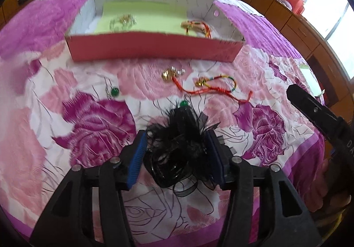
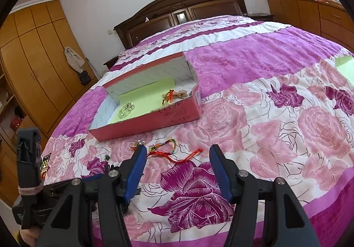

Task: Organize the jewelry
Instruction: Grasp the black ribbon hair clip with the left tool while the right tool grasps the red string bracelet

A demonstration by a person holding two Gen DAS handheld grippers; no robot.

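The left gripper (image 1: 177, 154) has its fingers closed around a black feathered hairpiece (image 1: 179, 147); the red box (image 1: 154, 47) lies straight ahead across the bed (image 1: 66, 136). The right gripper (image 2: 177, 171) hangs wide, empty, with the colourful cord bracelet (image 2: 170, 147) just ahead.

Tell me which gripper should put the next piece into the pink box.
Left. The left gripper already clamps the black feathered hair ornament, facing the pink cardboard box; the right gripper is open, empty.

Few marks can be read. The black tool body (image 1: 345, 136) at the right edge of the left wrist view carries pale letters, seemingly "DR". Faint dark lettering on the red box (image 2: 177, 114) front wall stays illegible.
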